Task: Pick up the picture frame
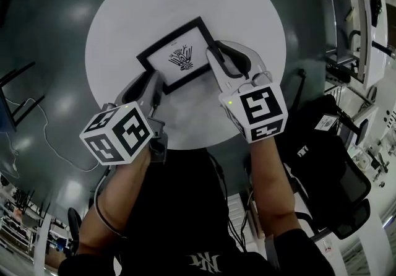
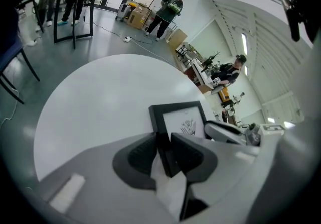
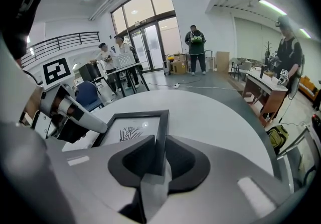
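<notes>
A black picture frame [image 1: 179, 55] with a small plant drawing lies tilted on the round white table [image 1: 124, 21]. My left gripper [image 1: 158, 92] grips the frame's near-left edge; in the left gripper view the black border [image 2: 165, 135] sits pinched between both pads of the gripper [image 2: 164, 150]. My right gripper [image 1: 216, 61] holds the frame's right edge; in the right gripper view the frame [image 3: 133, 127] has its right border clamped between the pads of that gripper [image 3: 160, 155]. The frame still looks to rest on the tabletop.
A black office chair [image 1: 334, 163] stands to the right of the table, with desks and gear [image 1: 352, 33] beyond it. A dark chair [image 1: 9, 101] is at the left. People stand in the background [image 3: 195, 49], and a desk with a person [image 3: 283, 62] is at the right.
</notes>
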Available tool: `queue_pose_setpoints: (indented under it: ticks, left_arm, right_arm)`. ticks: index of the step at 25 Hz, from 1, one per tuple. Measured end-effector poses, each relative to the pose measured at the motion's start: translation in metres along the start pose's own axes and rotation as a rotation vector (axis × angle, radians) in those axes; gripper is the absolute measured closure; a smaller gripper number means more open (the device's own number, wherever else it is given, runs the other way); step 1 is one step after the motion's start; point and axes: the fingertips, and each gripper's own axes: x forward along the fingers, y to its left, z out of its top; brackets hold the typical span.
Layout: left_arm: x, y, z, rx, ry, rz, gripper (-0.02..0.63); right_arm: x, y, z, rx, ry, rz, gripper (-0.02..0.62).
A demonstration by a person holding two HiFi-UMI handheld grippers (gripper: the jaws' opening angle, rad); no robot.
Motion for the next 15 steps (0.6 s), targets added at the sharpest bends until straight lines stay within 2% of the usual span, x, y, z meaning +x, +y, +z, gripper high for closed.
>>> queue_pose_setpoints:
  ticks: [3, 7, 15]
  left_arm:
    - [-0.002, -0.002, 0.002, 0.028, -0.004, -0.004, 0.518]
    - [-0.009, -0.007, 0.006, 0.024, -0.011, -0.019, 0.52]
    - [-0.041, -0.031, 0.034, 0.071, -0.082, -0.072, 0.523]
  right_arm:
    - [-0.006, 0.001, 0.006, -0.007, -0.015, -0.012, 0.525]
    - [-0.014, 0.003, 0.017, -0.02, -0.032, -0.035, 0.526]
    - [-0.053, 0.01, 0.059, -0.046, -0.106, -0.091, 0.525]
